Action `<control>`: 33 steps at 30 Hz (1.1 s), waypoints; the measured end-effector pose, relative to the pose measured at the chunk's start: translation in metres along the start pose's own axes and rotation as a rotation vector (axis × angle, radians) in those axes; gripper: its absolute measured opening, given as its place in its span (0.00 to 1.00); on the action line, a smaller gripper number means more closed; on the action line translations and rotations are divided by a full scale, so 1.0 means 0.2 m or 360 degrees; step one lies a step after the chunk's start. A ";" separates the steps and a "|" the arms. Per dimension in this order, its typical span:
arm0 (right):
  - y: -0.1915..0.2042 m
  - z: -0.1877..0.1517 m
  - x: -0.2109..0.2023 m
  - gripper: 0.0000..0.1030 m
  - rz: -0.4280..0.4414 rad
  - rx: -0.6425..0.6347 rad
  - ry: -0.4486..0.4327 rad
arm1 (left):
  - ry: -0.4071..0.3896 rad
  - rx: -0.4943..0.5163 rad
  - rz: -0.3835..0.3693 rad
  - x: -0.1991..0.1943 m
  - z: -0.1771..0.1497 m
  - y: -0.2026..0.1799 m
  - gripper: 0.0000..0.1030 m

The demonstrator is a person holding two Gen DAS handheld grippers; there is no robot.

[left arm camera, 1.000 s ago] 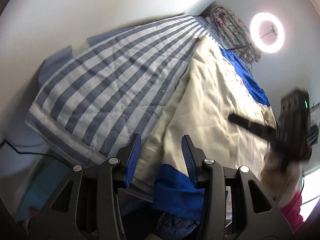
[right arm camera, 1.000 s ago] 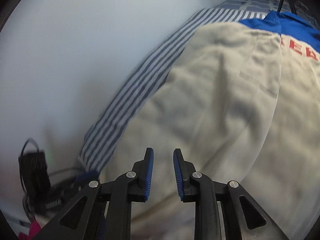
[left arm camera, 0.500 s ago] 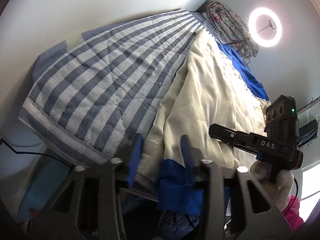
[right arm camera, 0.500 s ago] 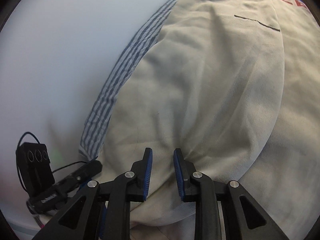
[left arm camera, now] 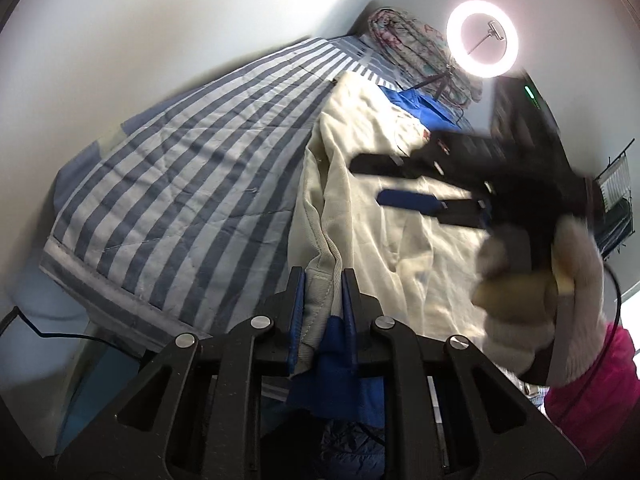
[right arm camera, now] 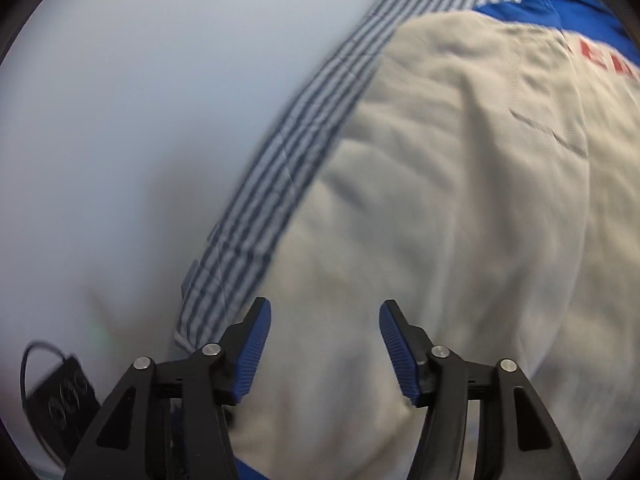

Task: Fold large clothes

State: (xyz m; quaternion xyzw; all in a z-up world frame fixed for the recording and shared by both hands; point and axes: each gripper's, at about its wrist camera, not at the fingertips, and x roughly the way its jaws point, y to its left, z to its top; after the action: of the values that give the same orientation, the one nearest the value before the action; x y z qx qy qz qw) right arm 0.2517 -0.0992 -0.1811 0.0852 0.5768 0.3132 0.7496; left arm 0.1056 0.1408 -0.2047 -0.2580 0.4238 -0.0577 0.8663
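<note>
While the cream-and-blue garment (left arm camera: 404, 240) lies spread along the right side of the striped quilt (left arm camera: 192, 184), its ribbed hem hanging at the quilt's near edge, the left gripper (left arm camera: 322, 312) is closing on that hem, cream rib and blue trim already pinched between its pads. The right gripper (right arm camera: 324, 344) hovers over the cream cloth, its jaws opening with nothing between them. For a clean fold, the left probably needs a firm bite on the whole hem before lifting, and the right a matching grip along the same edge.

Glaring ring light (left arm camera: 482, 38) upper right, motion blur over the right-wrist view, dark fisheye corners.
</note>
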 end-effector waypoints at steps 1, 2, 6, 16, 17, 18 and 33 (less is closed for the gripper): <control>0.03 0.02 0.02 0.64 -0.0021 -0.0008 0.0010 | 0.0000 0.0008 -0.0002 0.00 0.00 -0.01 0.15; 0.05 0.05 0.04 0.64 -0.0044 -0.0014 0.0020 | 0.0000 0.0018 -0.0004 0.00 -0.01 -0.01 0.15; 0.16 0.11 0.15 0.64 -0.0162 -0.0064 0.0087 | 0.0000 0.0064 0.0000 0.00 -0.01 -0.05 0.15; 0.25 0.05 0.33 0.27 -0.0538 -0.0234 0.0185 | -0.0023 0.0163 0.0073 0.00 -0.04 -0.13 0.16; 0.24 0.04 0.32 0.23 -0.0523 -0.0230 0.0182 | -0.0029 0.0157 0.0078 -0.02 -0.05 -0.14 0.17; 0.22 0.03 0.31 0.16 -0.0499 -0.0212 0.0180 | -0.0036 0.0150 0.0078 -0.03 -0.05 -0.14 0.20; -0.12 -0.07 -0.09 0.02 -0.0039 0.0067 -0.0091 | -0.0006 0.0234 0.0134 -0.01 -0.11 -0.26 0.13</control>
State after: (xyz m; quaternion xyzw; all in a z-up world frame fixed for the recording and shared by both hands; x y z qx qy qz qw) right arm 0.2445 -0.1318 -0.1828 0.1027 0.5627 0.2892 0.7676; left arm 0.0946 0.0874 -0.1879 -0.1757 0.4273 -0.0516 0.8854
